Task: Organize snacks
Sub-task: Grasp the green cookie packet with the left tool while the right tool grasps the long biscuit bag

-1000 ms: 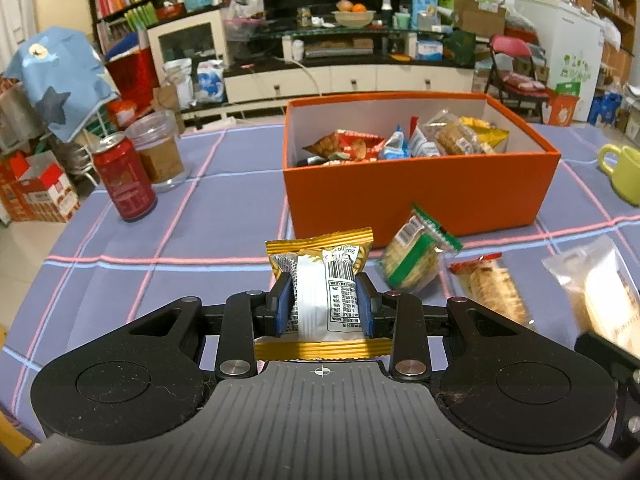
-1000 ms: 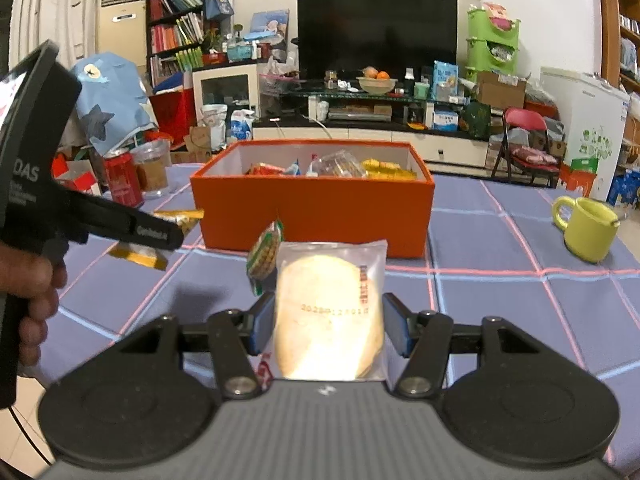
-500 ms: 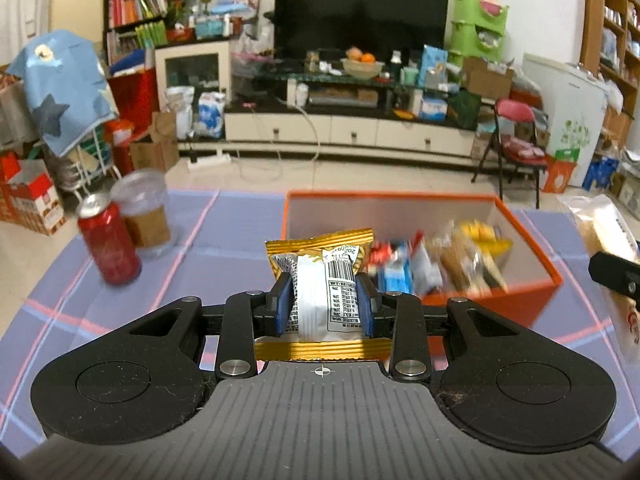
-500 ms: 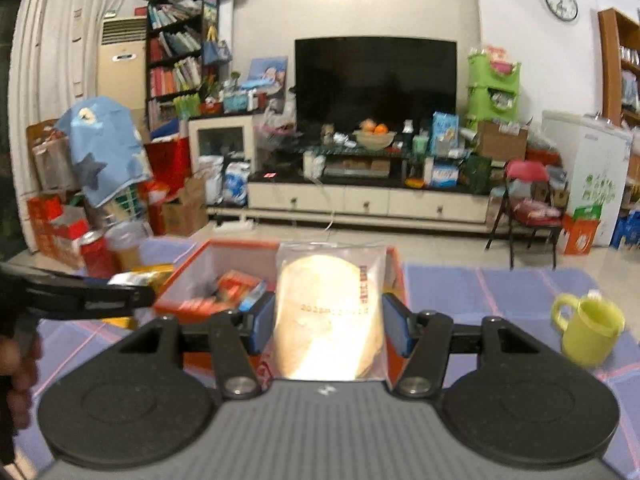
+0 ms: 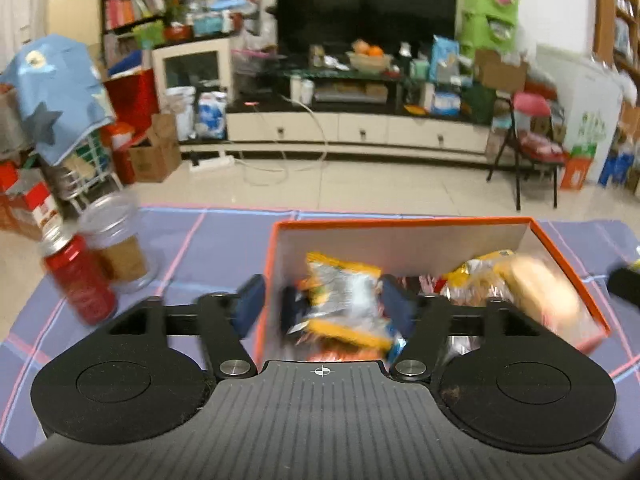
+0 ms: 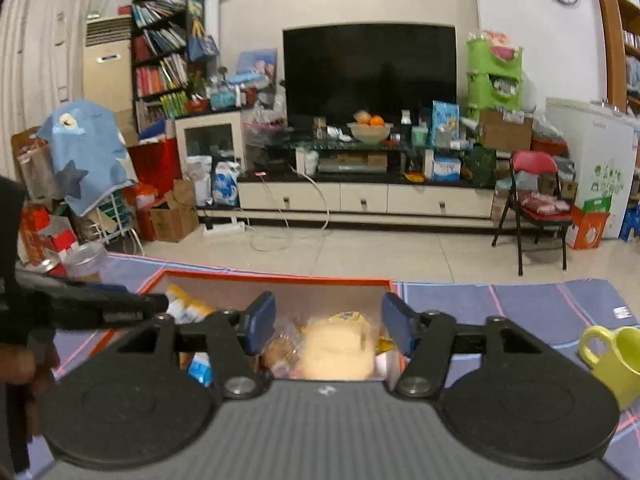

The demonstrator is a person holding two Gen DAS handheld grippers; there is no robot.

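My left gripper hangs over the left half of the orange box, its jaws opening. A gold-and-silver snack packet is blurred and tilted between them, free of both pads, above several snacks in the box. My right gripper is over the right half of the orange box, its jaws opening too. The round pastry packet lies loose below them among the snacks; it also shows as a blurred pastry packet. A hand holds the left gripper.
A red can and a clear jar stand left of the box on the blue plaid tablecloth. A green mug sits to the right. Beyond the table's far edge lie tiled floor and cluttered furniture.
Both grippers moved forward and up from the near table to above the box. Both jaws opened, and the gold packet and the pastry packet left the pads.
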